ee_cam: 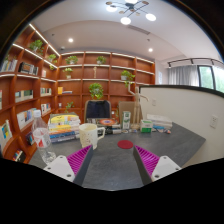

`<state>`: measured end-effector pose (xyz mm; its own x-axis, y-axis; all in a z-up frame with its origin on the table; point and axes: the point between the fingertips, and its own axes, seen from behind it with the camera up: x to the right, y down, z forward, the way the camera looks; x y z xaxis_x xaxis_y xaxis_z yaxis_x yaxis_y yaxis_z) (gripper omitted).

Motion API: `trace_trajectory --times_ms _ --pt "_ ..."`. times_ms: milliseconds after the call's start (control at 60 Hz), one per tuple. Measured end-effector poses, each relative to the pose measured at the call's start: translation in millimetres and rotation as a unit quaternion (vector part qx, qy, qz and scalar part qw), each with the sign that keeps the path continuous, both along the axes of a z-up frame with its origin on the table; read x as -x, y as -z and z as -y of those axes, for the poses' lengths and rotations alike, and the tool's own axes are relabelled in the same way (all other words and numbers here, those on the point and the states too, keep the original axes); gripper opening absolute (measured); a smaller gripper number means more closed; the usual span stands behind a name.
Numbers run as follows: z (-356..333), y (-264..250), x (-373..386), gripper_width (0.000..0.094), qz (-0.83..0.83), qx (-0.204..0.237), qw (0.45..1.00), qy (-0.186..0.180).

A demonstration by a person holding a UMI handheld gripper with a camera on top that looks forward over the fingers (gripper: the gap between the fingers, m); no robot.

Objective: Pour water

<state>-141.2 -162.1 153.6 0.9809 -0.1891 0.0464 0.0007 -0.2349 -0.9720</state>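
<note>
The gripper (112,160) hangs over a grey table (115,165) with its two fingers spread wide apart and nothing between them. The magenta pad (78,158) of the left finger sits at about 8 o'clock from the gripper's middle, the other pad (147,158) at about 4 o'clock, and only bare tabletop shows in the gap.

Just ahead of the fingers, at 12 o'clock, a small red round thing (125,144) lies flat on the table. Beyond the left finger, at roughly 11 o'clock, stands a white mug (89,134) with its handle turned toward the right. Further off at 12 o'clock a clear glass pitcher (126,117) stands upright near the table's far end; whether it holds water cannot be told. Colourful boxes (63,123) are stacked at 10 o'clock, behind the mug, and a small green-and-white box (147,126) rests at 1 o'clock.

Past the table, a dark chair (98,108) faces wooden wall shelves (100,70) carrying potted plants (97,90). Ceiling lights (128,12) shine overhead at 12 o'clock, and a window with curtains (185,75) lies at 2 o'clock.
</note>
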Motion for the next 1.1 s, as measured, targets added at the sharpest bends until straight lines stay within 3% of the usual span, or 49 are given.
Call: trace_trajectory --times_ms 83,100,150,333,533,733,817,900,1100 --pt "3.9 30.8 26.8 0.085 -0.002 0.012 1.0 0.004" --pt "5.6 15.9 12.2 0.085 -0.001 0.017 1.0 0.0" --pt "1.7 54.2 59.5 0.085 -0.004 0.023 1.0 -0.015" --pt "-5.9 97.9 179.5 0.0855 -0.009 0.041 0.993 -0.112" --pt "-39.5 80.2 252.9 0.0857 -0.032 0.011 0.982 -0.183" --pt "-86.9 52.2 269.9 0.0843 -0.053 -0.032 0.978 -0.199" --pt "-101.2 40.6 271.8 0.0752 -0.057 -0.048 0.978 -0.196" --pt "-110.7 39.7 263.2 0.0509 -0.039 -0.049 0.982 -0.18" --pt "-114.3 40.5 259.9 0.0347 -0.051 -0.058 0.979 -0.19"
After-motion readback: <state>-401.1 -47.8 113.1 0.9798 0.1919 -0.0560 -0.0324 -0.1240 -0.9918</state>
